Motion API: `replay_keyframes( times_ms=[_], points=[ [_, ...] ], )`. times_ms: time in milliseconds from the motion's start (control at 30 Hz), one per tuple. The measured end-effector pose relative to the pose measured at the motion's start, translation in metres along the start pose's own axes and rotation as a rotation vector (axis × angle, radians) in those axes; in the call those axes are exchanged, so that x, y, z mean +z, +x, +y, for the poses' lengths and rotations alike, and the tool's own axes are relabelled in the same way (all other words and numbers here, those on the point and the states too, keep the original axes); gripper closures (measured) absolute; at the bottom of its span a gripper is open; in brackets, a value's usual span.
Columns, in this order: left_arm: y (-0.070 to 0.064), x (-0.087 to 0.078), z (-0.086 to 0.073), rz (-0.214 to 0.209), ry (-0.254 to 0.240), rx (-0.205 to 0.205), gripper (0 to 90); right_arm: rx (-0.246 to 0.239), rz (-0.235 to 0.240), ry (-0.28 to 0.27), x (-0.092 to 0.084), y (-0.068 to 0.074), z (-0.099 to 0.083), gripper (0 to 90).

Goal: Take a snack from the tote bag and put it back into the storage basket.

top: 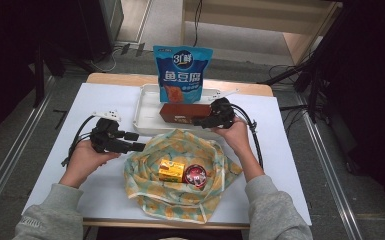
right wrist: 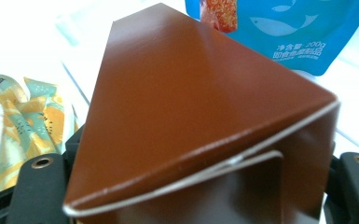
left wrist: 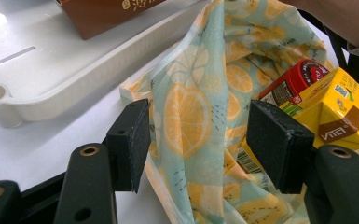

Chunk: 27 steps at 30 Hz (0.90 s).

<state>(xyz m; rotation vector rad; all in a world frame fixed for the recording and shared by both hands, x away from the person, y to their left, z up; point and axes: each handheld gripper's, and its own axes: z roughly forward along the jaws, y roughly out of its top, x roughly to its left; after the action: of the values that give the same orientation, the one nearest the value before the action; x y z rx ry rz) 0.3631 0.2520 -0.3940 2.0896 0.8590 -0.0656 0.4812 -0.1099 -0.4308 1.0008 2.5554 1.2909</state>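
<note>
Holding the brown box [top: 182, 113] by its end over the white tray [top: 145, 111], my right gripper [top: 211, 120] has its jaws pressed on the two sides. It looks light, stiff cardboard with a slick finish, so I judge a short-end grip near the flap safest. My left gripper [top: 137, 141] stands spread around the rim of the lemon-print bag [top: 180, 145], not pinching; yellow carton [top: 172, 170] and red can [top: 195, 175] lie inside.

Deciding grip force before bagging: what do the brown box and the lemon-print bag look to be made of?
Brown box: likely thin glossy cardboard, with a soft sheen and pale raw edges at its end flap. Lemon-print bag: apparently soft, thin fabric or coated cloth, judging by its limp folds and crumpled rim.
</note>
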Motion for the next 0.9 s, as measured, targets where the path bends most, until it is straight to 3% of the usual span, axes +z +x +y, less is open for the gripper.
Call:
replay_keyframes(
  times_ms=[500,900],
  points=[
    [-0.001,-0.003,0.0,-0.002,-0.009,0.01,40.0,0.0,-0.007,0.011,0.019,-0.001,-0.002,24.2],
    [-0.001,-0.003,0.0,0.003,-0.011,0.012,40.0,0.008,-0.034,-0.006,0.006,-0.003,0.003,24.1]
  ],
)
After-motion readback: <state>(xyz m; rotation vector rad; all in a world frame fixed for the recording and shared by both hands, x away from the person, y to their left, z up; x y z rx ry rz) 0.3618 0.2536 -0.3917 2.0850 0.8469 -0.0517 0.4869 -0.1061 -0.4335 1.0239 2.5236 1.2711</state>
